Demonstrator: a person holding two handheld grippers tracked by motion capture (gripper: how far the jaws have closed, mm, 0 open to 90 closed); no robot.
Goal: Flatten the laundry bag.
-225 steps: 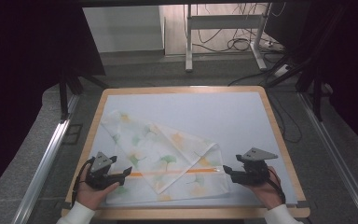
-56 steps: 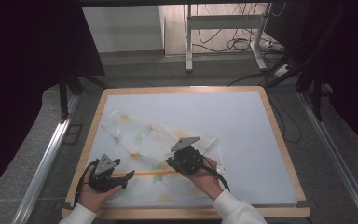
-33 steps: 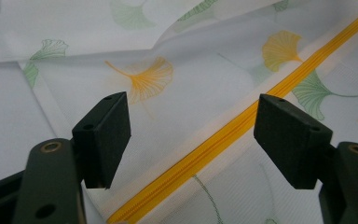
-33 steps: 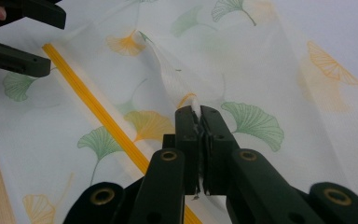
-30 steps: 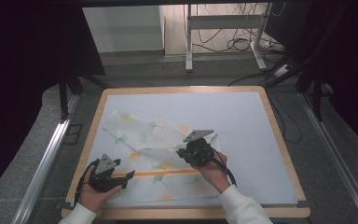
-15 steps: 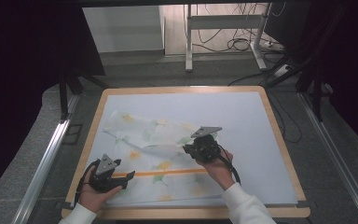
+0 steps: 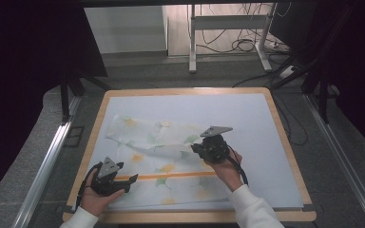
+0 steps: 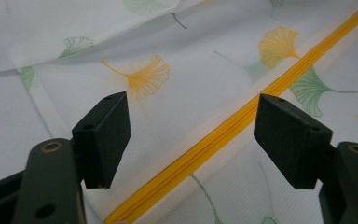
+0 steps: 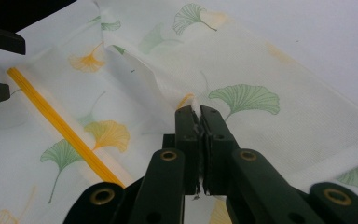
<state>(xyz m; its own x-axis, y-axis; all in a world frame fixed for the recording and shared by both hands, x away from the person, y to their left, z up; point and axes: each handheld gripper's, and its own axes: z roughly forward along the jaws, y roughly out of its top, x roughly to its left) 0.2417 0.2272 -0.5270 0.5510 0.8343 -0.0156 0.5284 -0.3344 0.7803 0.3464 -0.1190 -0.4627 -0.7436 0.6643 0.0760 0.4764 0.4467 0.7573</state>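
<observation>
A white mesh cloth bag [image 7: 161, 142] printed with ginkgo leaves lies on the pale mat, and a yellow zipper [image 7: 171, 176] runs across its near part. My right gripper [image 7: 196, 149] is shut on a raised fold of the cloth near the bag's middle. In the right gripper view its jaws [image 9: 198, 112] pinch the white fabric [image 9: 284, 107] tightly, with the zipper [image 9: 60, 128] off to the left. My left gripper [image 7: 129, 183] rests open at the bag's near left corner. In the left gripper view it [image 8: 193, 116] stands wide above the zipper [image 8: 223, 135], gripping nothing.
The mat [image 7: 247, 118] lies on a table with a wooden rim [image 7: 285, 142]. Metal rails [image 7: 47, 161] run along both sides of the table. A desk frame and cables [image 7: 237, 42] stand on the floor beyond it.
My right gripper came from the front right to the bag's middle, took a fold and has drawn it right and away, spreading the cloth. The left gripper has stayed put.
</observation>
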